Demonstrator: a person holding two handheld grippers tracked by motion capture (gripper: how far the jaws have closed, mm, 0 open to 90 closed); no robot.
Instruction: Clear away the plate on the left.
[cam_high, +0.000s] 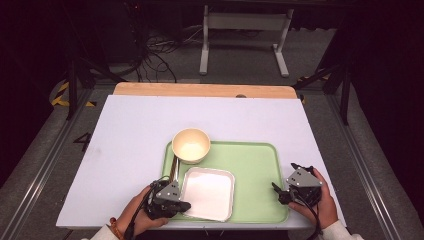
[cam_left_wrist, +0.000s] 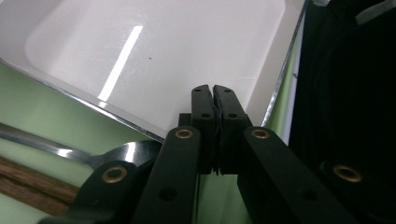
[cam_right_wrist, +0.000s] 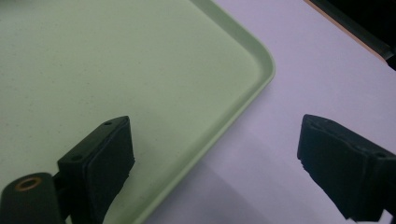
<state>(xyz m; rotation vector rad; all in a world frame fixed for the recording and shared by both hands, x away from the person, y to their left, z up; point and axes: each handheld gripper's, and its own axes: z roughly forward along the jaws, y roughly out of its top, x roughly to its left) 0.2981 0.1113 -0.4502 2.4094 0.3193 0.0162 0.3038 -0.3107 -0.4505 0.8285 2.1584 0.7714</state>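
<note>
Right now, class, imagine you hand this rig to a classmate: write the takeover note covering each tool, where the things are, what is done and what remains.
Left tool: jaws shut, nothing visibly between them, at the near left corner of the white square dish.
Right tool: jaws open and empty, straddling the right rim of the green tray.
Things: the dish sits on the tray, front left. The cream bowl rests at the tray's far left corner. A spoon and wooden chopsticks lie on the tray beside the dish's left edge.
Done: bowl, dish and cutlery are on the tray.
Left: probably nudging the dish into place, or lifting the tray; confirm before moving.
</note>
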